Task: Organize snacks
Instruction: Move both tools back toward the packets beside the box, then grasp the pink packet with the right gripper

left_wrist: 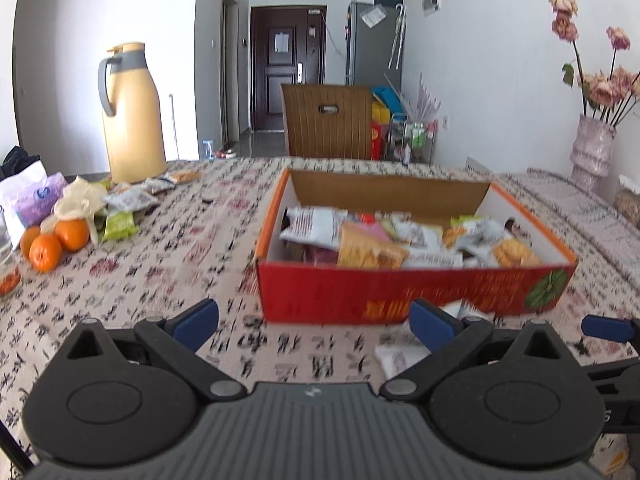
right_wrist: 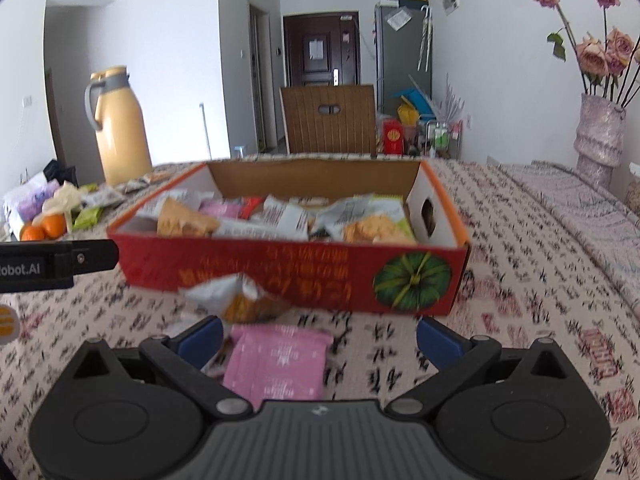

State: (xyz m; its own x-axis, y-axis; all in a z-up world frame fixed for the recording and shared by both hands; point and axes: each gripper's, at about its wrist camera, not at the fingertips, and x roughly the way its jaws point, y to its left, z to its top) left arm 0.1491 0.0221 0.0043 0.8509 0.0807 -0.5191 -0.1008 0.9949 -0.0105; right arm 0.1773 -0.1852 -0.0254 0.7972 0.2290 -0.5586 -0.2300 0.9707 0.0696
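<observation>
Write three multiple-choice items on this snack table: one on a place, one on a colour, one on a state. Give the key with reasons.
1. Where does the pink packet lie?
A. inside the box
B. on the tablecloth between the open fingers of the right gripper
C. beside the oranges

2. What colour is the thermos jug?
A. yellow with a grey handle
B. red
C. green

3. How does the left gripper stand?
A. shut on a packet
B. shut on nothing
C. open, holding nothing

Key: 1 B, it lies in front of the red box, outside it. 2 A, its body is yellow, its handle and collar grey. 3 C, its blue pads are wide apart over bare tablecloth.
</observation>
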